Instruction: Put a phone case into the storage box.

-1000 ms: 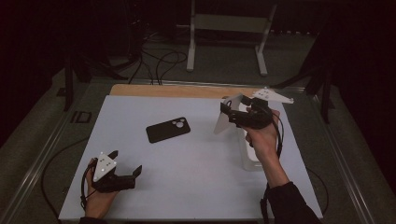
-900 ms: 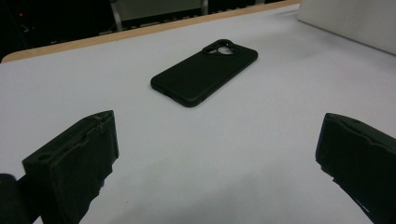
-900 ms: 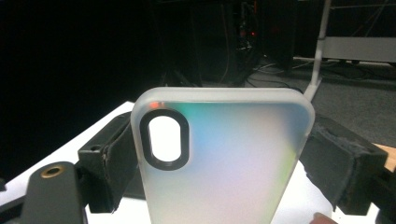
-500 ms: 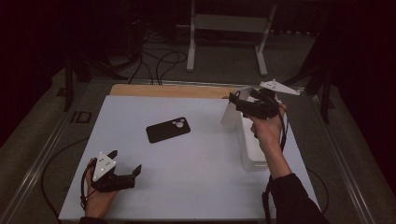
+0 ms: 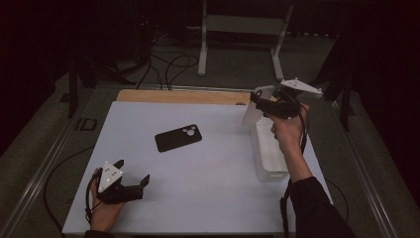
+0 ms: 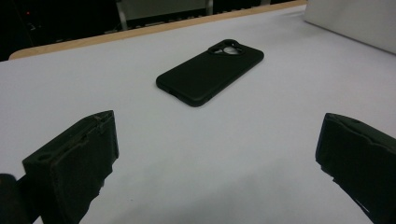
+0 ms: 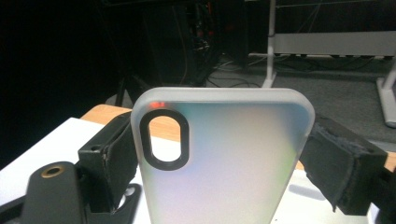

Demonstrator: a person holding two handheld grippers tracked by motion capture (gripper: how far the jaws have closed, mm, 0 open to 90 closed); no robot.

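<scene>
A black phone case lies flat on the white table top, camera cutout toward the far right; the left gripper view shows this black phone case ahead of the jaws. My left gripper rests at the table's near left, open, with nothing between its jaws. At the right, my right gripper is held in the air, shut on a frosted translucent phone case. Its pads press the two long edges of that case, which stands upright with an oval camera hole at top left.
A long white tray lies on the table's right side, below the raised right hand, and its corner appears in the left gripper view. A wooden strip borders the far edge. A metal stand and cables are on the floor beyond.
My right hand has carried the translucent case to the right and farther back, over the tray's far end. The left gripper and the black case have stayed put.
</scene>
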